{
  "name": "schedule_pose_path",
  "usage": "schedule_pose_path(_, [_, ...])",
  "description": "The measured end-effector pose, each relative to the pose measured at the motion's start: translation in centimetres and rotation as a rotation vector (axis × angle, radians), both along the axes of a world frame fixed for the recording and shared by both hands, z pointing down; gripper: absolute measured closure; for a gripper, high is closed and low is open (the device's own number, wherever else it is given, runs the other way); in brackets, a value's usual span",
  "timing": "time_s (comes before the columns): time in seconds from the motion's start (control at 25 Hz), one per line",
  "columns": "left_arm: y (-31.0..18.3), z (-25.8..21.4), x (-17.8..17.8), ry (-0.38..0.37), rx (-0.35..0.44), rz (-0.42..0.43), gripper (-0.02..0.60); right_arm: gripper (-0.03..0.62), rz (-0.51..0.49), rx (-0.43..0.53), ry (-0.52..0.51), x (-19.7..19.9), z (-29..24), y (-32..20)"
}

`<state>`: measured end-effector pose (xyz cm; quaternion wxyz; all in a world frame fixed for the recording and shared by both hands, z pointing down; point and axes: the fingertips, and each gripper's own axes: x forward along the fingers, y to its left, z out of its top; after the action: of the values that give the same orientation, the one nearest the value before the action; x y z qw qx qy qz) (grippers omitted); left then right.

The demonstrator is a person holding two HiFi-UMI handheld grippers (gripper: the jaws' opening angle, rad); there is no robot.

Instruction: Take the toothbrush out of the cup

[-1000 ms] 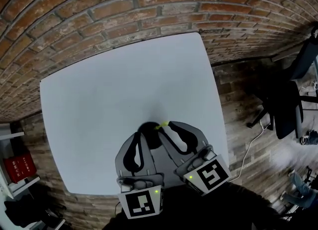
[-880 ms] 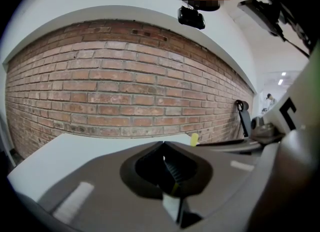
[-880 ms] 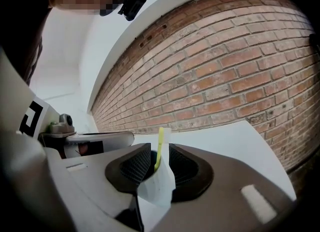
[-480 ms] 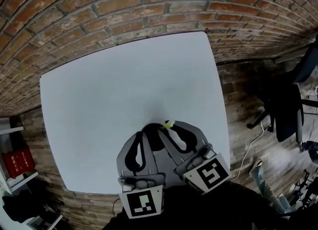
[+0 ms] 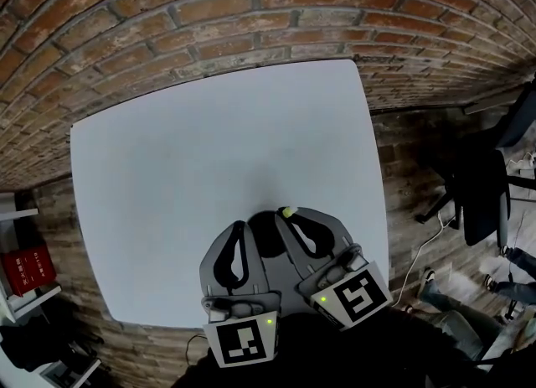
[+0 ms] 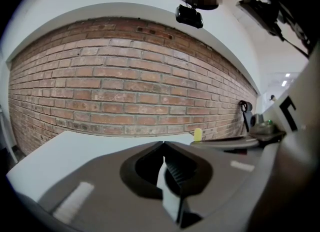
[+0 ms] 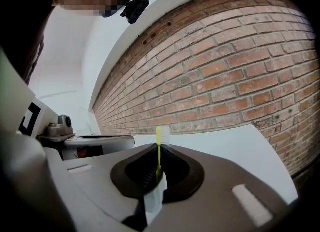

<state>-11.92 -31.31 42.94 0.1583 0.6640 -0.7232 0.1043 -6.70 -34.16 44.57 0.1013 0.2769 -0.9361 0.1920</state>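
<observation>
Yellow toothbrush (image 7: 160, 135) pinched by right hand-held gripper (image 7: 161, 148), jaws just closing, left hand-held gripper (image 6: 163, 143) pressed together

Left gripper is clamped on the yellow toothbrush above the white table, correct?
No, the gripper is wrong: the right gripper is clamped on the yellow toothbrush above the white table, its jaws having just been closing with it between them. The right gripper view shows this; the left gripper has its jaws together on nothing.
</observation>
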Motion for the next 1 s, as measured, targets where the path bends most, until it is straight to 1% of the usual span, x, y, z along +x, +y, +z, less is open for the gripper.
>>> schedule_pose_path(0.28, [0.3,-0.6,-0.3,0.002,0.015,0.004,0.574,0.582,0.012,0.023,-0.008,-0.1,-1.1,0.2])
schedule_pose_path(0.56, [1.1,-2.2,-0.7,-0.004,0.049,0.021,0.574,0.583,0.021,0.087,-0.029,-0.5,-3.6,1.0])
schedule_pose_path(0.8, [2.0,-4.4,-0.8,-0.011,0.105,0.047,0.574,0.583,0.04,0.163,-0.041,-0.7,-6.3,1.9])
schedule_pose_path(1.0, [3.1,-6.7,-0.8,-0.019,0.16,0.084,0.574,0.582,0.066,0.239,-0.049,-1.0,-9.3,3.1])
